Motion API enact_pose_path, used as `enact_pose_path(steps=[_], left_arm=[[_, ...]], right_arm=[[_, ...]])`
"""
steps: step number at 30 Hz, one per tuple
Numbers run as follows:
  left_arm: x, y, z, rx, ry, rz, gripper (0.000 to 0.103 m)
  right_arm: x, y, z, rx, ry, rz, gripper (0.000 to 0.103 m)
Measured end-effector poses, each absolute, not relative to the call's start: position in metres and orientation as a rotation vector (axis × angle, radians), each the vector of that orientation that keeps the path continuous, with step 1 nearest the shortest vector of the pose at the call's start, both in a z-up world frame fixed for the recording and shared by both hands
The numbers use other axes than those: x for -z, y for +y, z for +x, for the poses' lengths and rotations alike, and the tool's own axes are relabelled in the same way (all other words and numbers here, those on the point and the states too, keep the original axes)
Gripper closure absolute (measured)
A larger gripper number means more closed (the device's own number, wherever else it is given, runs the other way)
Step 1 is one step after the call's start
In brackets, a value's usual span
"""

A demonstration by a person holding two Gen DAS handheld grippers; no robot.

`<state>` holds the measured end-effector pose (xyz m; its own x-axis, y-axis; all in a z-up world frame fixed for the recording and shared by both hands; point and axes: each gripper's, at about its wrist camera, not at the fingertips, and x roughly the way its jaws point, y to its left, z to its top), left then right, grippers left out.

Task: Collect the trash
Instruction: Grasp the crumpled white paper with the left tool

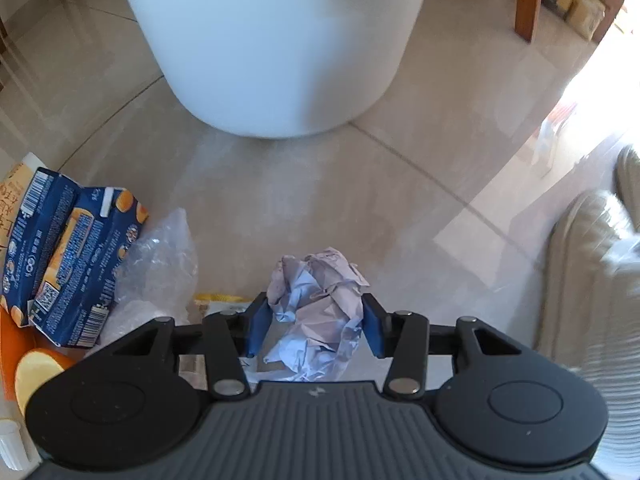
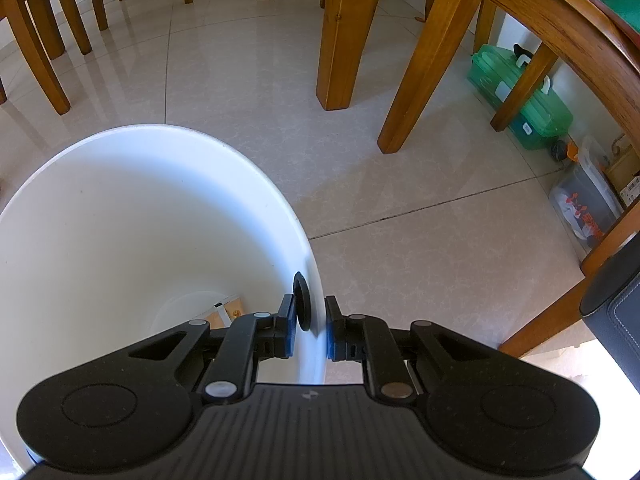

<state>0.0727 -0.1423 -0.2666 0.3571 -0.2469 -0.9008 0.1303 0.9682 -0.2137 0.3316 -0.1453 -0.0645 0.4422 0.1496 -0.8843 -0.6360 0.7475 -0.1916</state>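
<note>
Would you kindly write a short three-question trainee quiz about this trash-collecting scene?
1. True or false: the right tongs clamp the rim of the white bin.
2. What lies between the left tongs?
3. The blue snack box lies: A) inside the bin, B) on the floor left of the paper, C) on a chair.

Key: 1 true. 2 the crumpled paper, pressed between the blue pads. 3 B.

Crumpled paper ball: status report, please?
Left gripper pinching crumpled pale paper ball. Right gripper clamped on white plastic bin's rim. Nothing in the way.
</note>
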Motion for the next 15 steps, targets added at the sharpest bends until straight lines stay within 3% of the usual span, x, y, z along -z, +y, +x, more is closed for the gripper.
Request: enact_pose_path(steps=[15], left_arm=[[0.174,-0.076,0.082,0.305,1.209,-0.142,0.056]], right_arm=[[0.063,-0.146,0.332,-0.519,1.007,-0.55,0.087]])
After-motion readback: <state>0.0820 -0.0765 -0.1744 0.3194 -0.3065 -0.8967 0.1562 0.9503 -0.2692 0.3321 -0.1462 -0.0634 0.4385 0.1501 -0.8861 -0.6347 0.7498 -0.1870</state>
